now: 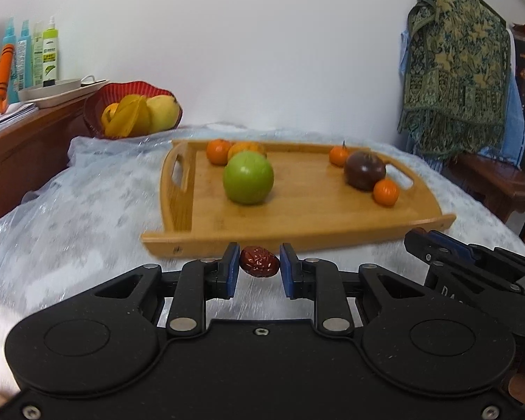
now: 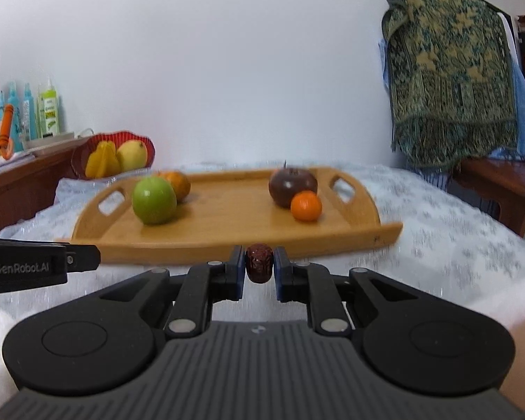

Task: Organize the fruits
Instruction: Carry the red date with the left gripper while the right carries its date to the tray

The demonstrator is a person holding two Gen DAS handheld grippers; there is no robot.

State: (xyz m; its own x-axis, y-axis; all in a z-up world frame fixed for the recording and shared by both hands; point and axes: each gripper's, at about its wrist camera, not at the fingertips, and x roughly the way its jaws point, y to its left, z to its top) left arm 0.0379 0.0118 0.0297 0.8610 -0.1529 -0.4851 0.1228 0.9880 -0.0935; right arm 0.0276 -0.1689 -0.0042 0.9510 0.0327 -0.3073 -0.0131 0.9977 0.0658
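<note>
My left gripper (image 1: 259, 262) is shut on a wrinkled red date (image 1: 259, 261), held just above the pale cloth in front of the wooden tray (image 1: 297, 217). My right gripper (image 2: 259, 262) is shut on a second red date (image 2: 259, 262) near the tray's (image 2: 227, 234) front edge. On the tray lie a green apple (image 1: 248, 182), a dark purple tomato (image 1: 364, 169) and several small oranges, one beside the tomato (image 1: 385, 191). From the right wrist, the apple (image 2: 154, 200) is at left, the tomato (image 2: 292, 182) and an orange (image 2: 306, 205) at right.
A red basket (image 1: 129, 91) with yellow fruit stands behind the tray at left, next to a wooden cabinet (image 1: 28, 140) bearing bottles. A patterned green cloth (image 1: 455, 70) hangs at right over a wooden bench (image 1: 500, 182). The other gripper's body (image 2: 28, 266) shows at left.
</note>
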